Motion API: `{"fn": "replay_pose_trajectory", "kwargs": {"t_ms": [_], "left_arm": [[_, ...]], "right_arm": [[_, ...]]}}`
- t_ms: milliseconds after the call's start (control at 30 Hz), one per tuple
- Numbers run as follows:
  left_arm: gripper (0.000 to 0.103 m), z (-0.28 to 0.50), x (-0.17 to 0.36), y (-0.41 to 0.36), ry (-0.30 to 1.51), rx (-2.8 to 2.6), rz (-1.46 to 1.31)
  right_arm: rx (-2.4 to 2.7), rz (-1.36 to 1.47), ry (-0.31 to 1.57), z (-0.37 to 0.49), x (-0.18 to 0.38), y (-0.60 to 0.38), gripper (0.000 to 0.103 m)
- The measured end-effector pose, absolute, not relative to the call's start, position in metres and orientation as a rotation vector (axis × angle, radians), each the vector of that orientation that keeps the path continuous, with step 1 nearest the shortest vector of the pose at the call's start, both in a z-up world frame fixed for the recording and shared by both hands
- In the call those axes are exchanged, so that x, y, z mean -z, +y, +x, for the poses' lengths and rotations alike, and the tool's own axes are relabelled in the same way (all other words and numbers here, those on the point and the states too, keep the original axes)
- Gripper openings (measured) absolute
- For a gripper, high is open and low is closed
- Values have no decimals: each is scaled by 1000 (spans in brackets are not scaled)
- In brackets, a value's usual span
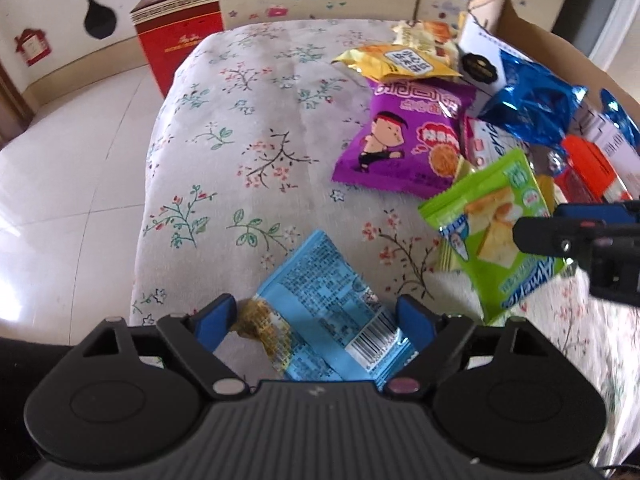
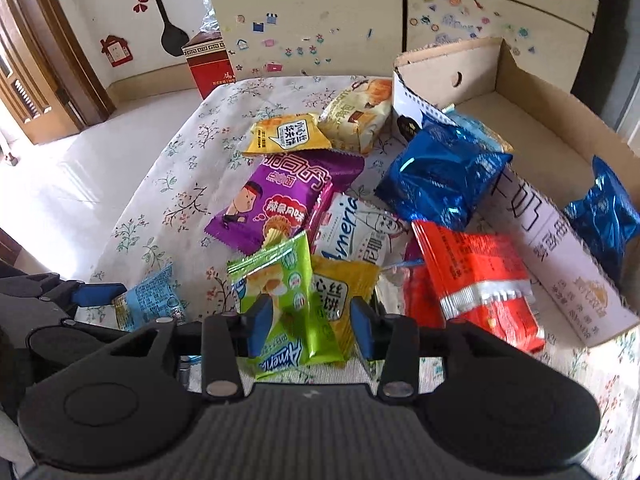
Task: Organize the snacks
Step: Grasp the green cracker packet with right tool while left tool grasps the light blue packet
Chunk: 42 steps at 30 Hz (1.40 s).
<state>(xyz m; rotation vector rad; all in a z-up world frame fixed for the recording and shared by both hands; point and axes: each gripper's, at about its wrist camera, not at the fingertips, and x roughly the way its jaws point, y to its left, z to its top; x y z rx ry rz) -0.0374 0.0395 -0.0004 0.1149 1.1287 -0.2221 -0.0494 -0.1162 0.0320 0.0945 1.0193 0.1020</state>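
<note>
On the far left we see a red carton standing on the pale tiled floor, just beside the bench, which is covered in a soft cream cloth printed with small sprigs and blossoms. Near the bench's left edge lies a light blue packet, flat and crinkled, its back panel of fine print and barcode facing up, one corner showing a golden biscuit picture. Our left tongs straddle it with the blue pads spread wide, one on each side and neither pressing in. Farther in sits a glossy purple packet with a cartoon fighter, and beyond it a yellow packet with serrated ends. To the right, our right tongs are closed as far as they go on a lime-green packet, whose slick film buckles and tilts up between the pads above a second yellow wrapper. Further right lie a white packet, an orange-red foil packet with a silver seam, and a puffy metallic blue bag leaning on the rim of a cardboard box at the right, whose plain brown walls hold another blue bag.
</note>
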Motion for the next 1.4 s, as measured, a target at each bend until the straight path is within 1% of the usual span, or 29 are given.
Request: {"fn": "replay_pose_trajectory", "kwargs": {"t_ms": [67, 267, 333, 467, 567, 733, 967, 1033, 1067, 1133, 1233, 1300, 1333, 1400], "left_arm": [[81, -41, -1, 42, 1121, 250, 139], [79, -52, -6, 46, 1073, 314, 213], [79, -55, -9, 52, 1064, 318, 188], [79, -50, -11, 71, 1093, 303, 74], [79, -51, -10, 73, 1102, 290, 55], [85, -57, -6, 77, 1146, 225, 1], [85, -59, -13, 90, 1129, 129, -65], [85, -59, -10, 89, 1152, 137, -80], [85, -58, -8, 87, 1168, 150, -85], [89, -58, -3, 85, 1183, 149, -88], [90, -58, -3, 84, 1172, 141, -77], [93, -59, -2, 81, 1159, 145, -49], [96, -60, -1, 80, 1150, 142, -29], [96, -60, -2, 82, 1148, 138, -14]], "right_arm": [[-100, 114, 1016, -52, -33, -119, 51], [-120, 104, 991, -66, -35, -116, 59], [-134, 81, 983, -71, -35, -111, 62], [-149, 19, 967, -76, -34, -102, 63], [-153, -48, 960, -78, -31, -93, 68], [-149, -160, 934, -79, -26, -79, 71], [-171, -288, 914, -80, -23, -60, 71], [-188, -300, 909, -81, -23, -59, 76], [-195, -302, 913, -81, -21, -58, 76], [-205, -338, 926, -81, -15, -54, 76], [-240, -369, 929, -82, -10, -48, 76], [-275, -377, 924, -82, -10, -44, 76], [-287, -384, 929, -82, -9, -42, 75], [-303, -381, 952, -81, -4, -40, 73]]}}
